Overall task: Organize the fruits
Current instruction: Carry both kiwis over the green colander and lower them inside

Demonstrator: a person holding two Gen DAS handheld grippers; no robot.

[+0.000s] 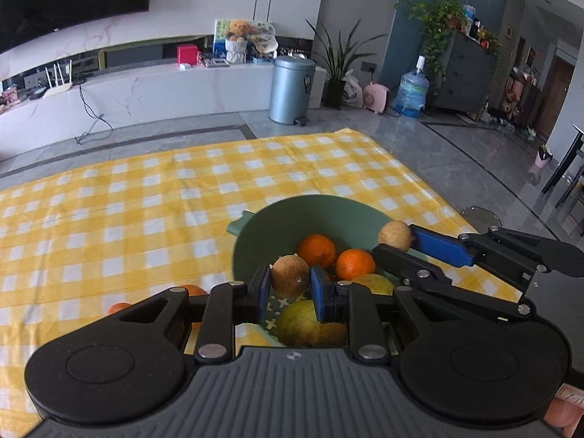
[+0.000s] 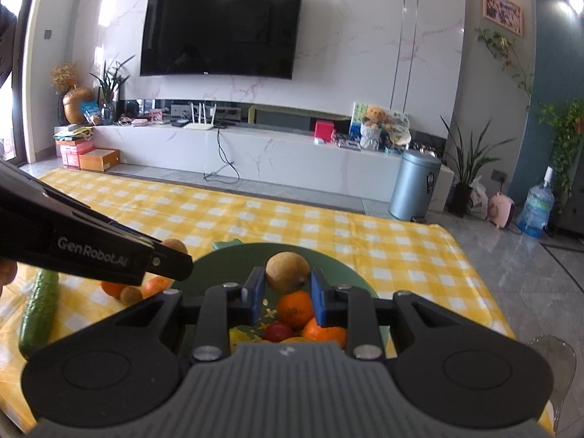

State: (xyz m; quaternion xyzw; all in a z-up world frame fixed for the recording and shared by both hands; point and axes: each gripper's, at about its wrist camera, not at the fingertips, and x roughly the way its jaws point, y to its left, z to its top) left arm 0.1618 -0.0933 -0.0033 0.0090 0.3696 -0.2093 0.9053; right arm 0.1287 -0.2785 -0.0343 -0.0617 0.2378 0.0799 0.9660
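Note:
A green bowl (image 1: 277,206) sits on the yellow checked cloth and holds two oranges (image 1: 317,250), a small red fruit (image 2: 276,331) and yellow-green fruits (image 1: 310,323). My left gripper (image 1: 290,277) is shut on a small round brown fruit (image 1: 290,275) above the bowl's near rim. From the right, my right gripper (image 1: 398,242) reaches over the bowl, shut on a second brown fruit (image 1: 395,235). In the right wrist view that fruit (image 2: 287,272) sits between the right gripper's (image 2: 287,281) blue pads over the bowl (image 2: 339,261), and the left gripper (image 2: 179,255) comes in from the left.
Left of the bowl on the cloth lie a cucumber (image 2: 40,310), two oranges (image 2: 113,288) and a small brown fruit (image 2: 131,294). The cloth (image 1: 146,200) stretches far and left. Beyond it are a grey bin (image 1: 292,89) and a white TV bench (image 2: 255,153).

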